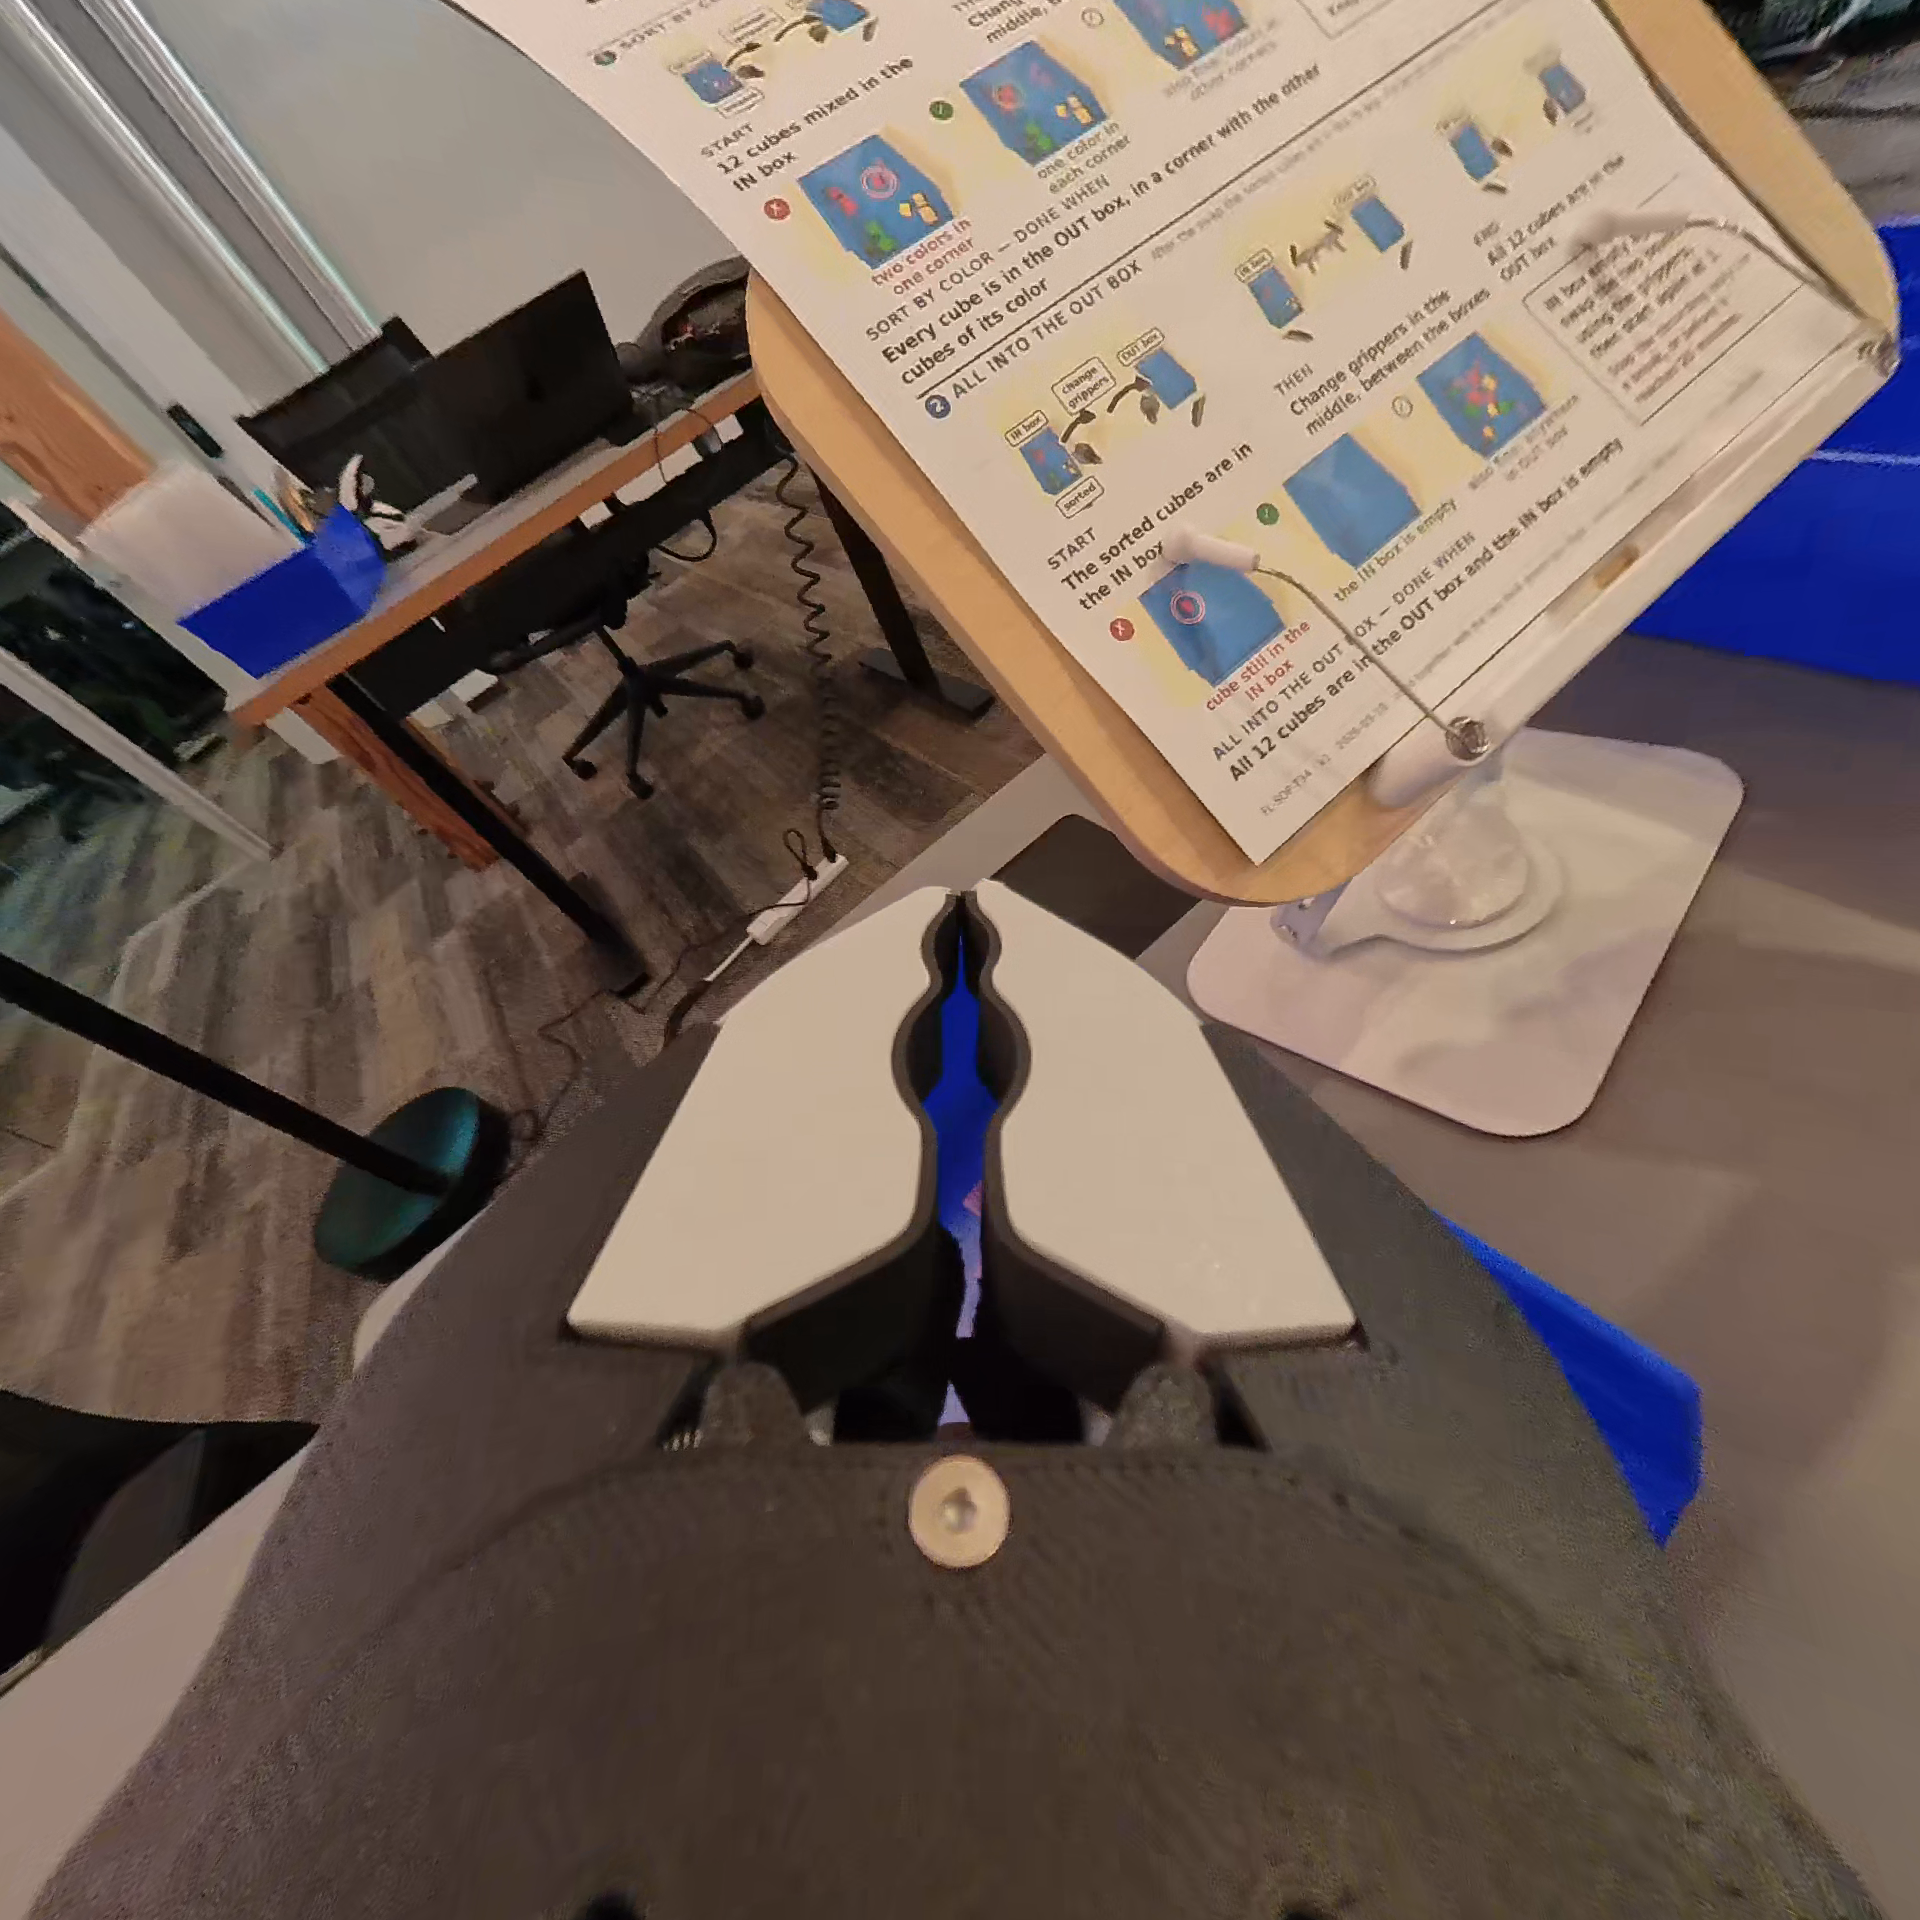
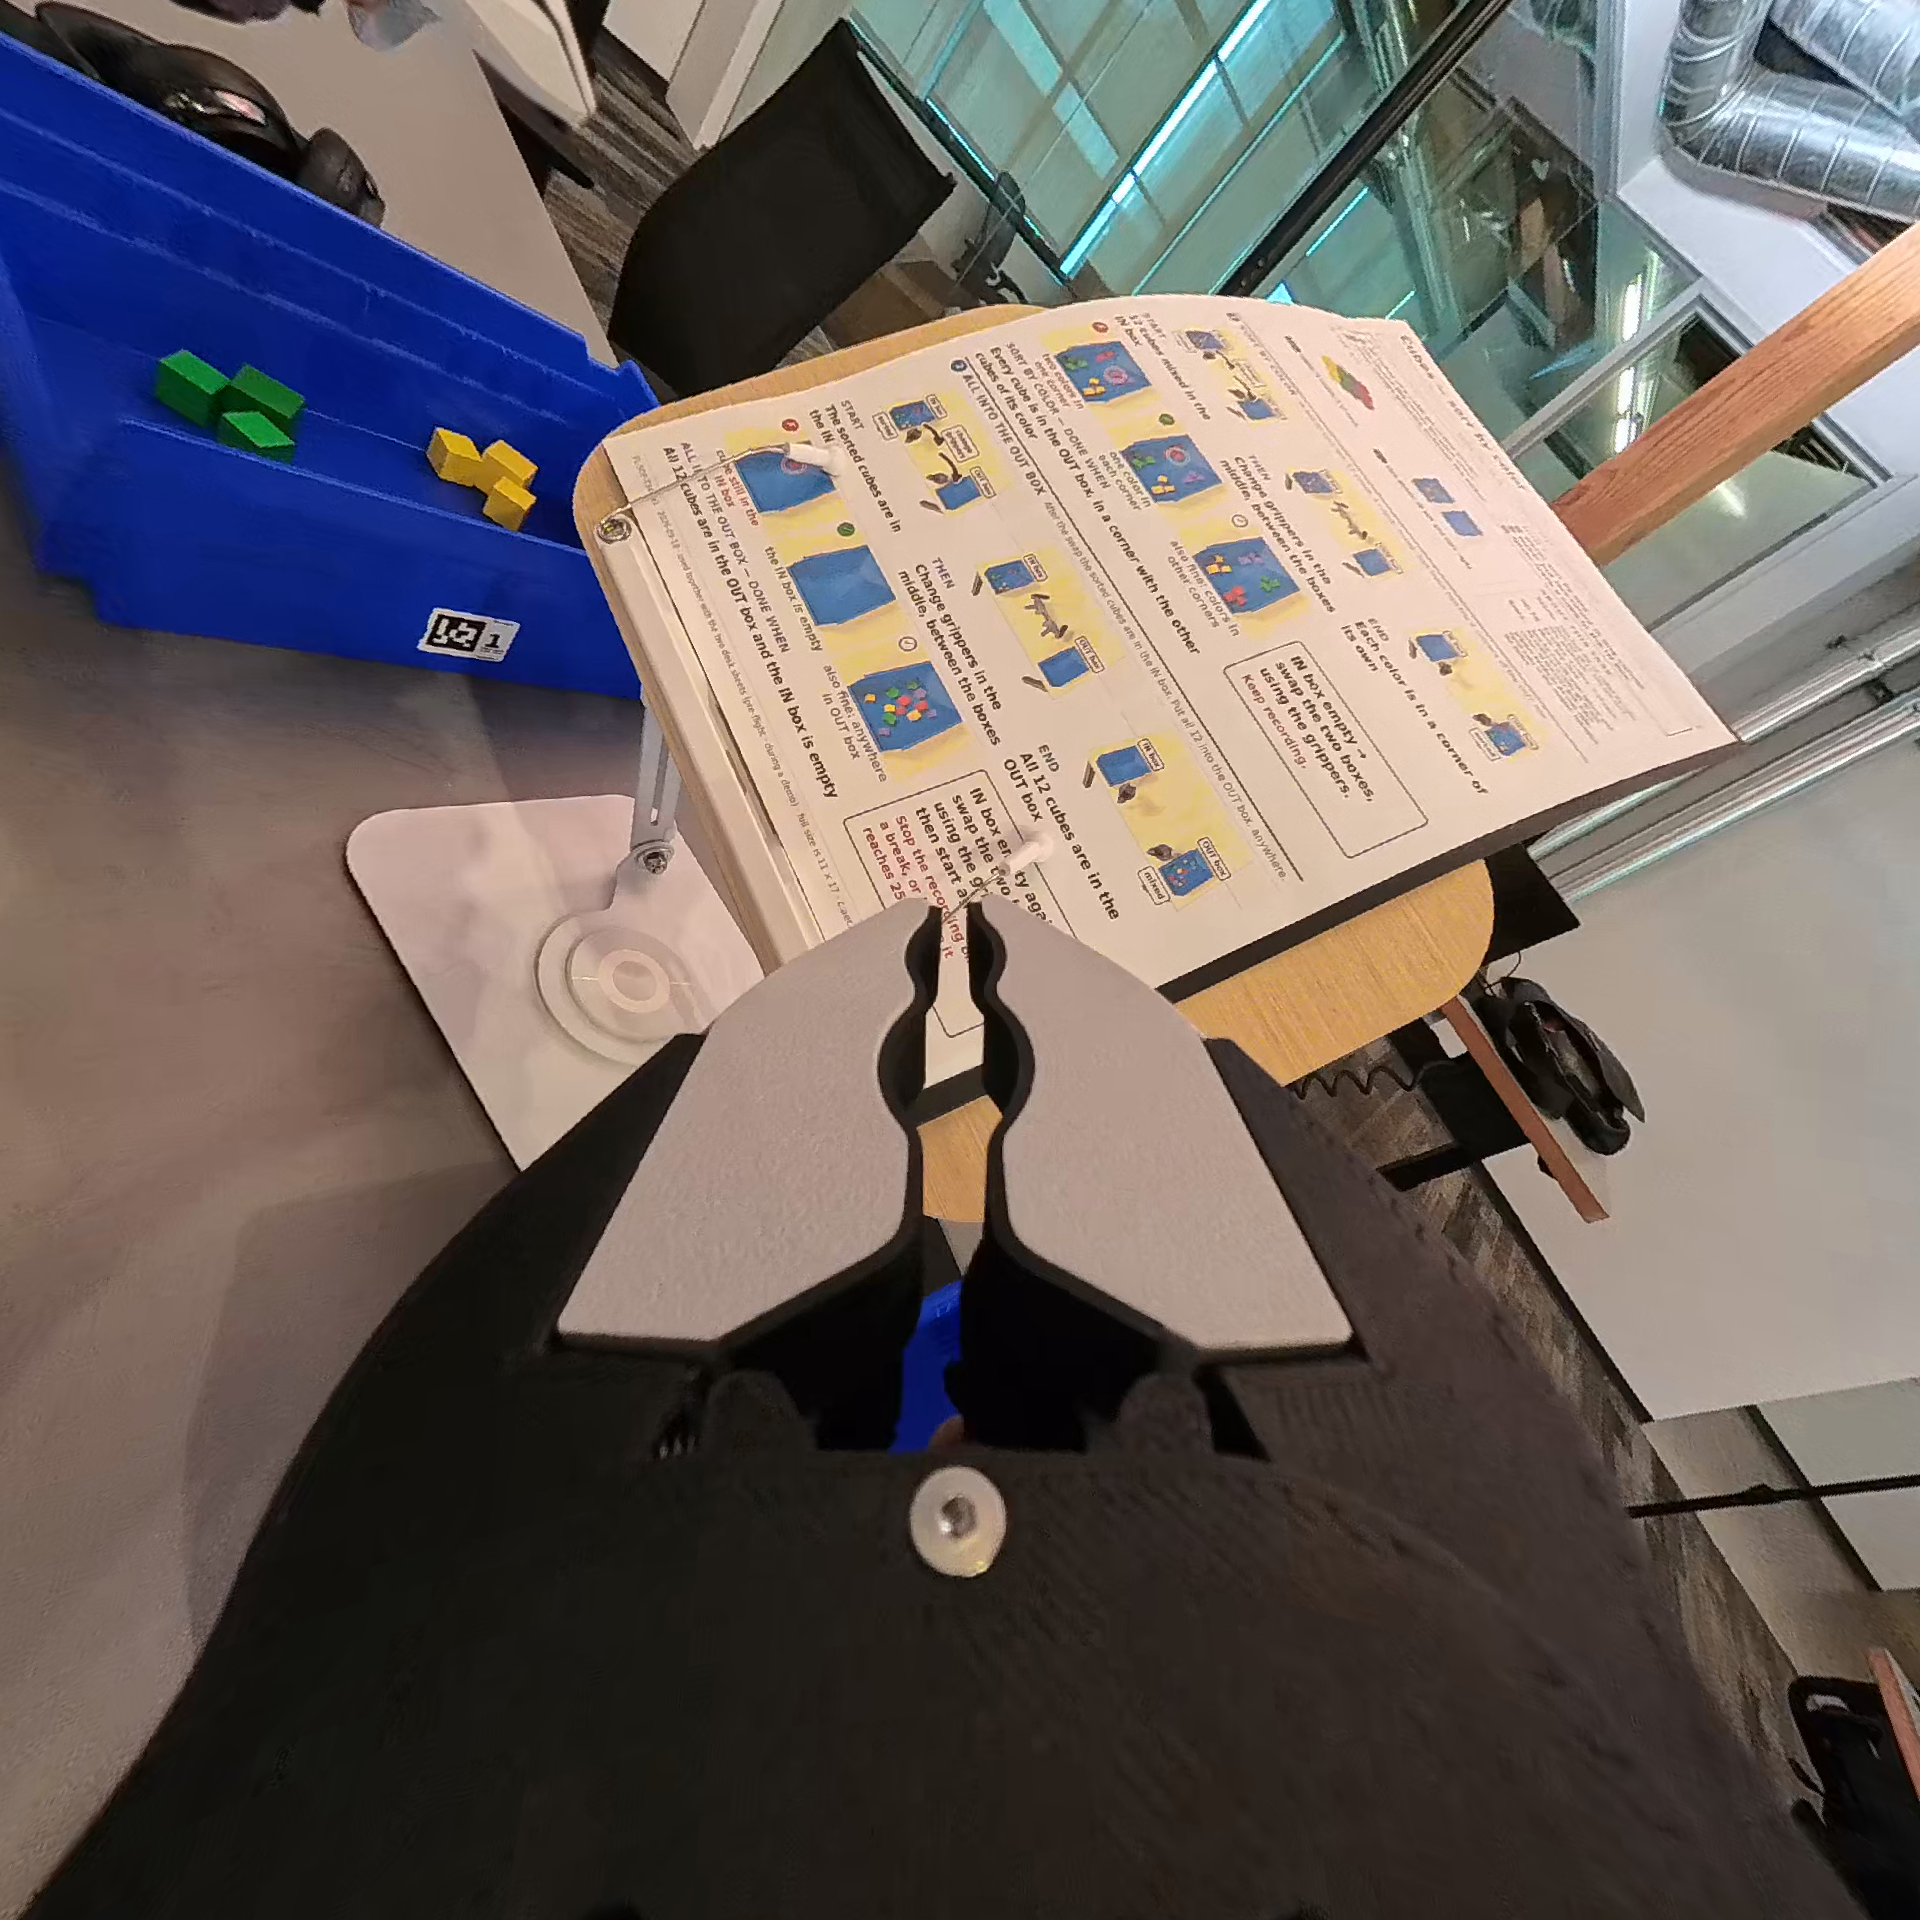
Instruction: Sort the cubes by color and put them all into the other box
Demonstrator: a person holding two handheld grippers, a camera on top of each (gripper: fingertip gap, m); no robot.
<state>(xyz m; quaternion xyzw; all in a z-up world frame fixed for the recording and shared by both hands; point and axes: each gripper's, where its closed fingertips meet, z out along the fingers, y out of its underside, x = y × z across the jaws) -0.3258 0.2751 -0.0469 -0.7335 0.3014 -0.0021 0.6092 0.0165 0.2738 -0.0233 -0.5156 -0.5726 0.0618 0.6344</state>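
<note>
In the right wrist view a blue box stands at the upper left of the grey table. It holds a group of green cubes and a group of yellow cubes, kept apart. My right gripper is all but shut, with only a thin slit at its tips. Nothing is between them. It points at the instruction sheet, far from the cubes. My left gripper is shut with its tips touching. Blue plastic lies under it and shows through the hollow between its fingers. Blue also shows under the right gripper's finger roots.
A wooden board carrying the sheet stands on a white base just ahead of both grippers. Another blue box edge lies behind it. The table's edge drops to carpet at the left, with a post base and a desk beyond.
</note>
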